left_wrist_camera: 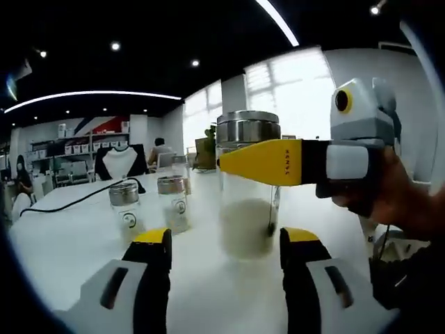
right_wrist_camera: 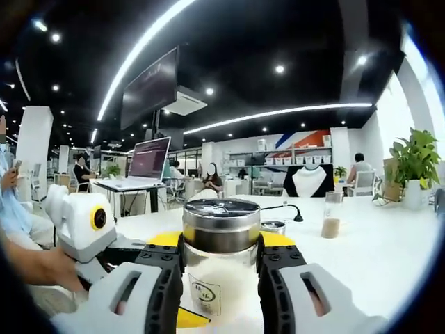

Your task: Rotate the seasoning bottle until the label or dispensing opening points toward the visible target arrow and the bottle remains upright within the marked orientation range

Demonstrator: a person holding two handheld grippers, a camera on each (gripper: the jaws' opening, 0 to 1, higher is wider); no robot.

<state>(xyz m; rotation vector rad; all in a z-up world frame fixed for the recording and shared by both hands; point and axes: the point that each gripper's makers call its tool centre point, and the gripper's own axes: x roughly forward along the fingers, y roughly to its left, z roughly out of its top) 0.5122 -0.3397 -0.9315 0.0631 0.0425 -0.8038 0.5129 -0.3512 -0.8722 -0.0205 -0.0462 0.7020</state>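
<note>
- glass with a steel cap: the seasoning bottle point(right_wrist_camera: 221, 268) stands upright on the white desk point(left_wrist_camera: 62, 229), with pale powder filling its lower part.
- in the right gripper view, the right hand-held gripper point(right_wrist_camera: 221, 278) has its two black jaws pressed on both sides of the bottle, just under the cap; it is holding the bottle. a small label point(right_wrist_camera: 205, 298) faces this camera.
- in the left gripper view, the left hand-held gripper point(left_wrist_camera: 224, 254) is wide, with nothing between its jaws; the bottle point(left_wrist_camera: 247, 188) stands just ahead of them, apart from both jaws. the yellow jaw of the right hand-held gripper point(left_wrist_camera: 268, 161) crosses the bottle from the right.
- two smaller jars point(left_wrist_camera: 125, 209) with steel caps stand near, to the left of the bottle in this view, and a black cable point(left_wrist_camera: 76, 200) runs over the desk behind them.
- i can not find a target arrow or any orientation marks in these pictures, so how far the turning has come i can not judge.
- the step in hand seems to be the grip for rotation: the right side holds, the left side waits in front.
- the next move probably calls for a slow turn about the bottle's own vertical axis, with the base kept flat on the desk. the grip is high, close to the cap, so a sideways pull could tip the bottle; the left hand-held gripper could steady the lower part if needed.
</note>
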